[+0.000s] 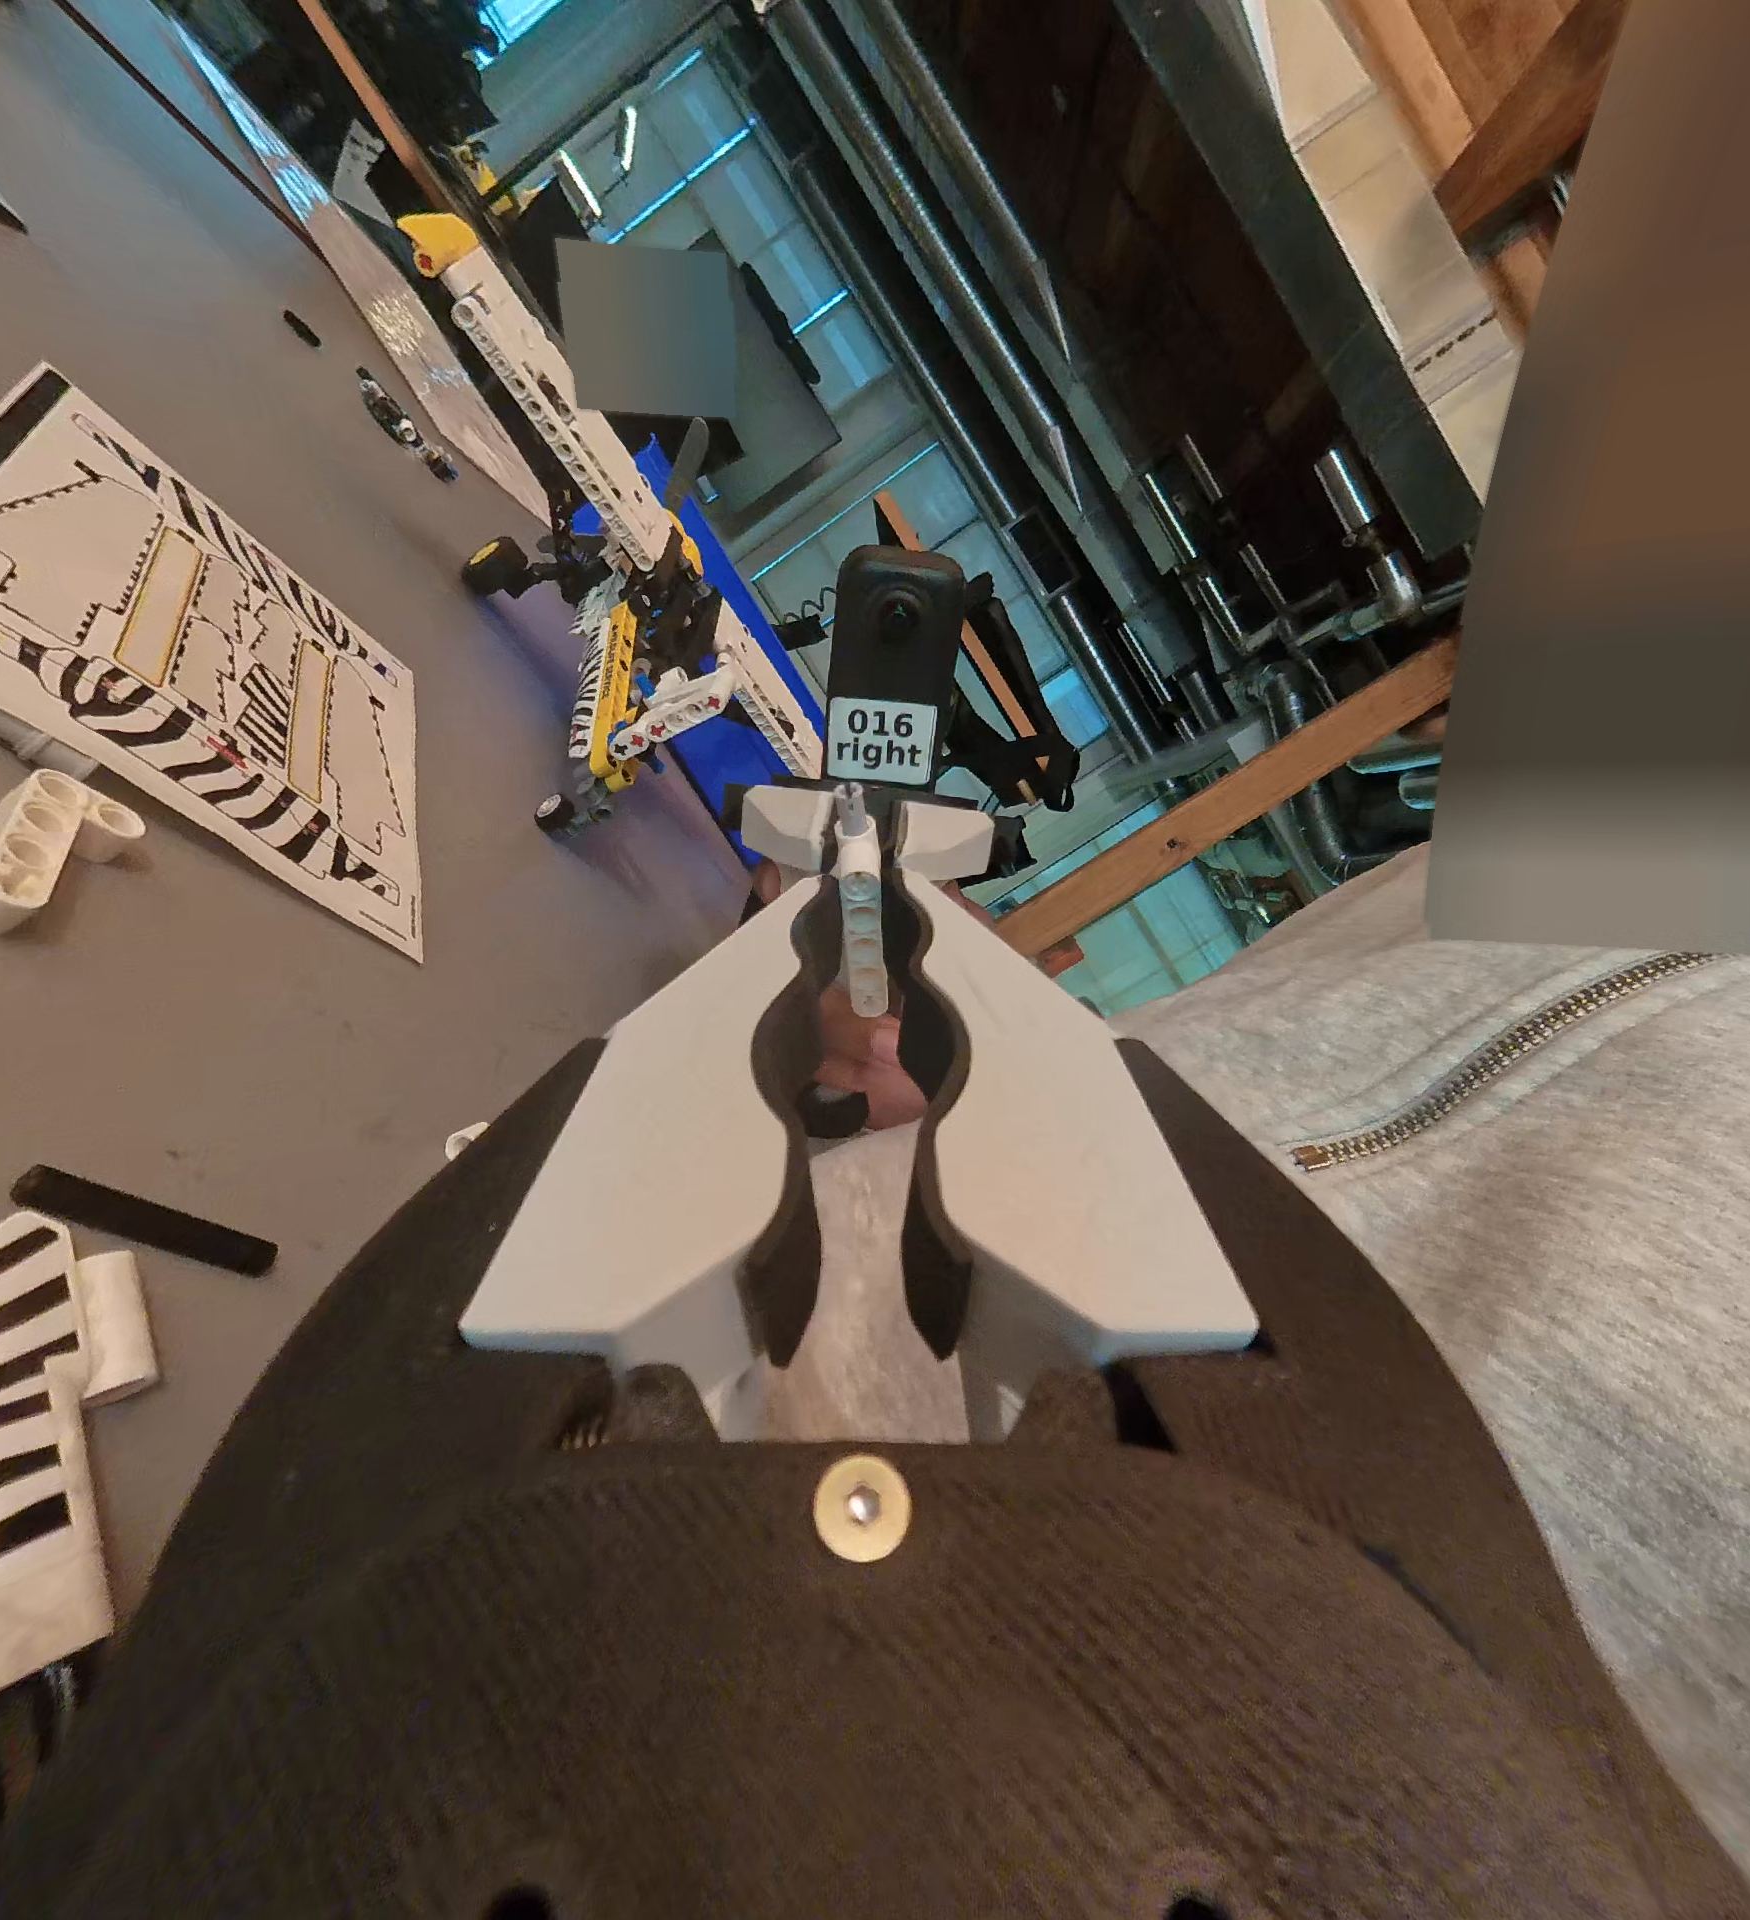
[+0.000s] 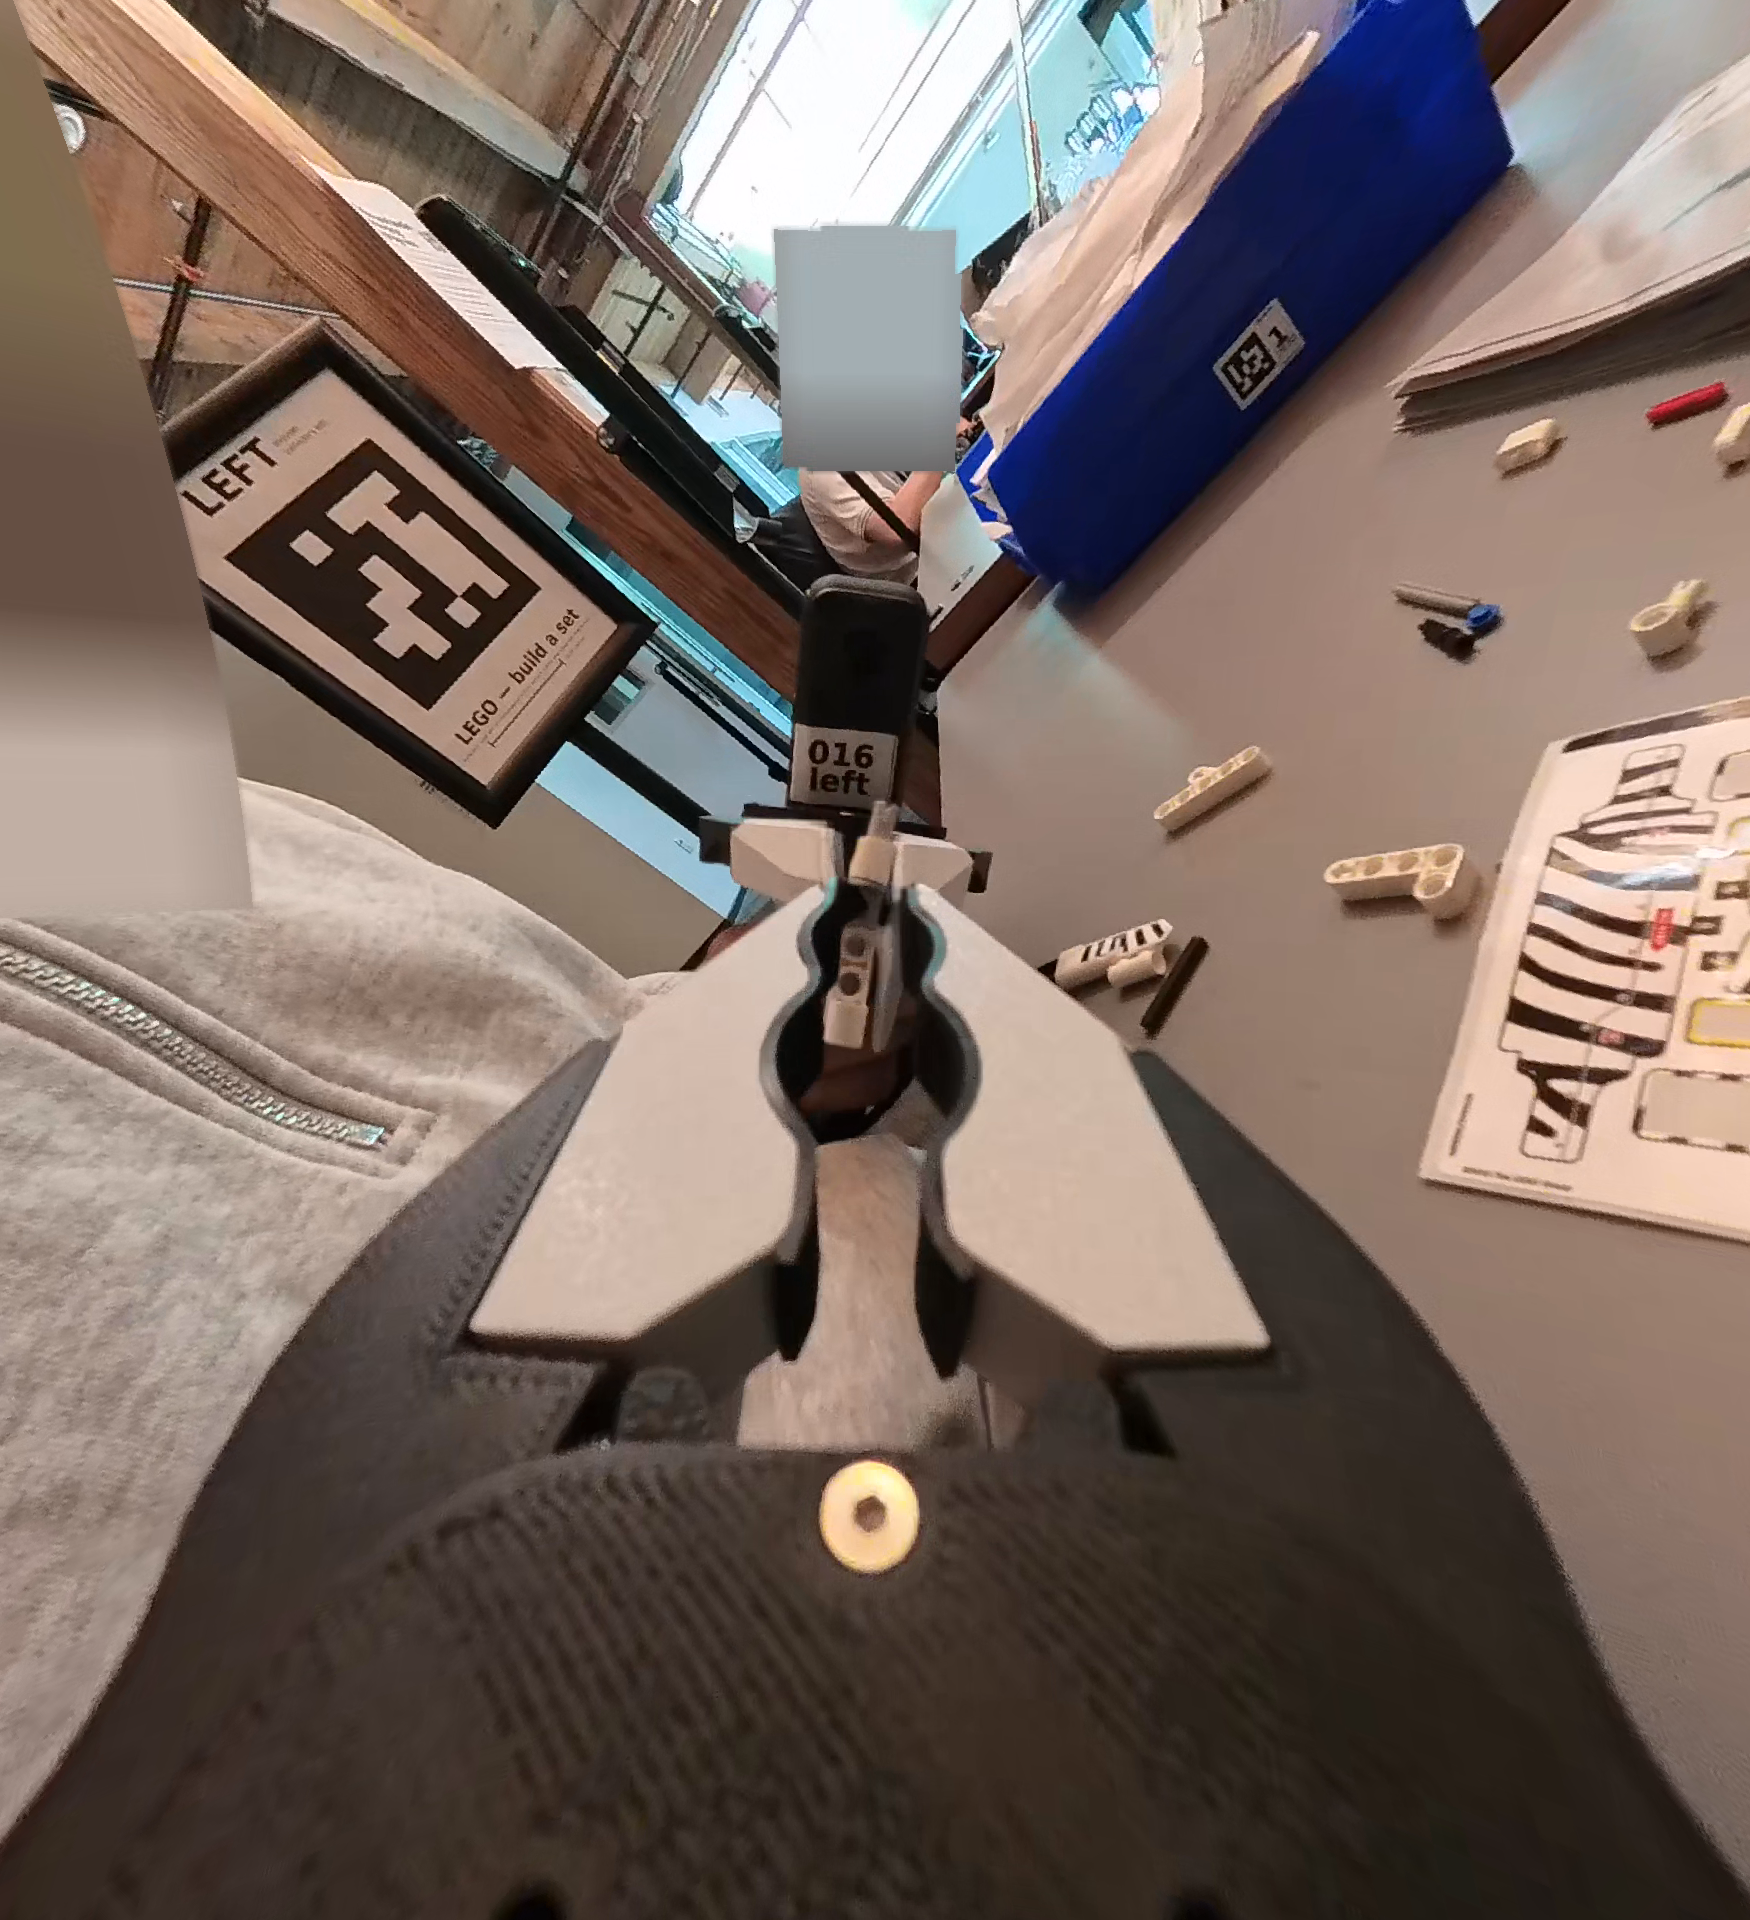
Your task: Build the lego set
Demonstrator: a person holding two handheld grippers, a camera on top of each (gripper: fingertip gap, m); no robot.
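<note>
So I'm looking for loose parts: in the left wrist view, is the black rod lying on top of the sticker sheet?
No, the black rod lies on the bare grey table, well apart from the sticker sheet.

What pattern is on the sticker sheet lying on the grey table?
Black-and-white zebra stripes on the flat sticker sheet, with yellow-edged blanks; clearest in the right wrist view.
</note>
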